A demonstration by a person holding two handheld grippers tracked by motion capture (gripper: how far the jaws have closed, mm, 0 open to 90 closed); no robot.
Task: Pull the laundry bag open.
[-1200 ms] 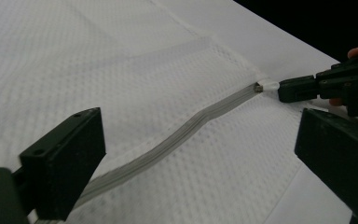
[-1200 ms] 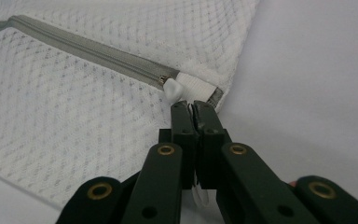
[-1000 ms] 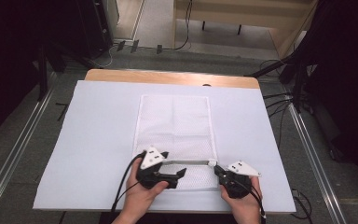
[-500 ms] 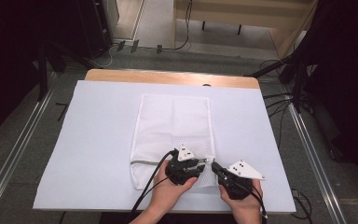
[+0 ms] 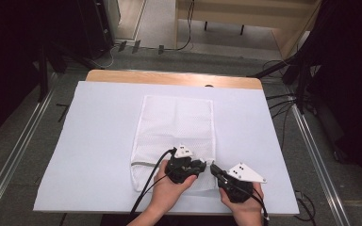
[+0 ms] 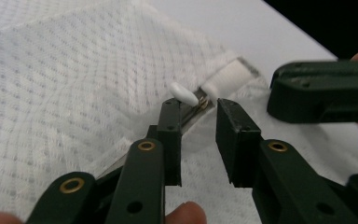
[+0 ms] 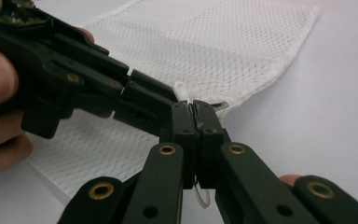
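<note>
- The white mesh laundry bag (image 5: 174, 136) lies flat on the white-covered bench (image 5: 94, 141), long axis running away from the person, zipper edge nearest them
- Left tongs (image 6: 198, 140) stand apart, and the white zipper pull (image 6: 184, 94) sits just past their tips, touching or nearly touching the left-hand jaw; the zipper track runs back along that jaw
- Right tongs (image 7: 194, 122) are pressed together on the bag's edge right by the pull, apparently pinning the fabric
- The left tongs are the nearer to the pull
- Whether the zipper is run shut or partly open is hard to tell; from above, the hands cover the pull
</note>
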